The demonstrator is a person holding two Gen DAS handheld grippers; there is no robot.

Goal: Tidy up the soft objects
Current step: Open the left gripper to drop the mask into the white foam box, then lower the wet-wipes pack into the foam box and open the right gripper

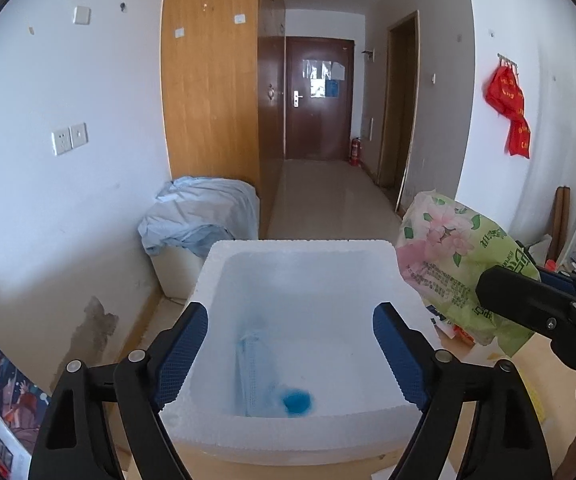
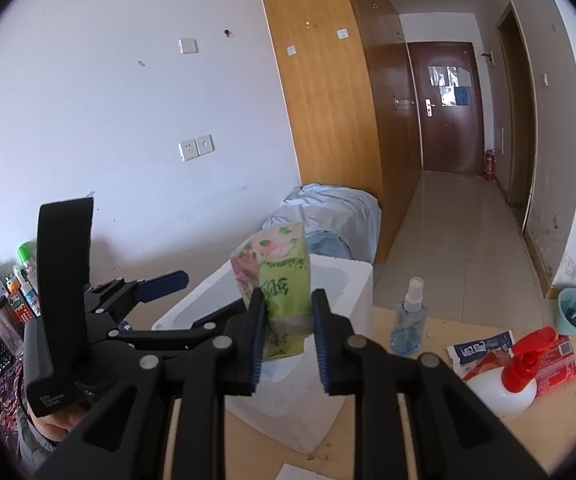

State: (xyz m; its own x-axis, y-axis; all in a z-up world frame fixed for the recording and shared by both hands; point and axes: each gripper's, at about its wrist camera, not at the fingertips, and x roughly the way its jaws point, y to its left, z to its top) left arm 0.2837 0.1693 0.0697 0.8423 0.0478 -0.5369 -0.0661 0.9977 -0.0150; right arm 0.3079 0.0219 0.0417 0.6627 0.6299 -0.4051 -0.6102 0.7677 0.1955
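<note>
A white foam box (image 1: 303,428) stands on the wooden table, open at the top. Inside it lie a pale blue face mask (image 1: 254,368) and a small blue object (image 1: 296,400). My left gripper (image 1: 289,356) is open and empty, with its fingers over the box's near rim. My right gripper (image 2: 288,336) is shut on a green and pink floral tissue pack (image 2: 284,292) and holds it above the right side of the box (image 2: 288,404). The pack also shows in the left wrist view (image 1: 459,268), at the box's right edge.
A clear blue spray bottle (image 2: 407,320), a white bottle with a red trigger (image 2: 507,380) and red and blue packets (image 2: 555,364) lie on the table right of the box. A cloth-covered bin (image 1: 204,220) stands by the wall behind. Bottles (image 2: 20,296) crowd the far left.
</note>
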